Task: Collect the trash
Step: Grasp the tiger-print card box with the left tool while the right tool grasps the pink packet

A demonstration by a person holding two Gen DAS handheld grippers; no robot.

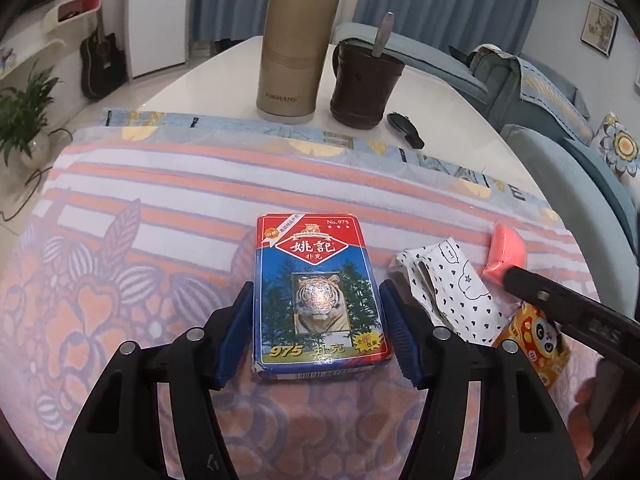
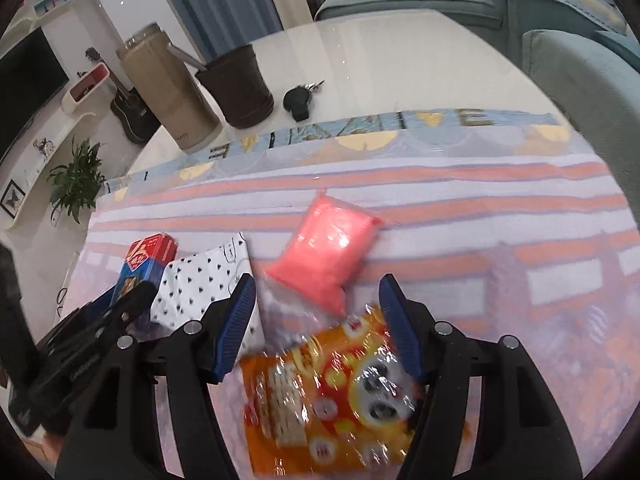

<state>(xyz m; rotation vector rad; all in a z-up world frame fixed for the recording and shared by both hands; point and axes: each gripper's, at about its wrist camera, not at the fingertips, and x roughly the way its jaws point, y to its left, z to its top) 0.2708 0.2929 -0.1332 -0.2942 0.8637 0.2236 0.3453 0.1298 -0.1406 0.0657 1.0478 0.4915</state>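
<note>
A blue and red playing-card box with a tiger picture (image 1: 320, 300) lies flat on the patterned cloth (image 1: 160, 208). My left gripper (image 1: 318, 328) is open, one finger on each side of the box, not pressing it. An orange snack wrapper (image 2: 332, 392) lies between the open fingers of my right gripper (image 2: 318, 328). A pink packet (image 2: 328, 252) lies just beyond the wrapper. A white bag with black hearts (image 2: 204, 284) sits between the card box (image 2: 146, 264) and the pink packet. In the left wrist view the bag (image 1: 452, 288), pink packet (image 1: 506, 254) and wrapper (image 1: 536, 340) are at the right.
A tan thermos (image 1: 298, 40), a dark brown cup with a spoon (image 1: 364, 84) and a black key fob (image 1: 404, 128) stand on the white table (image 1: 440, 112) beyond the cloth. A blue-grey sofa (image 2: 580, 80) borders the table's right side. A potted plant (image 1: 24, 120) is on the floor at left.
</note>
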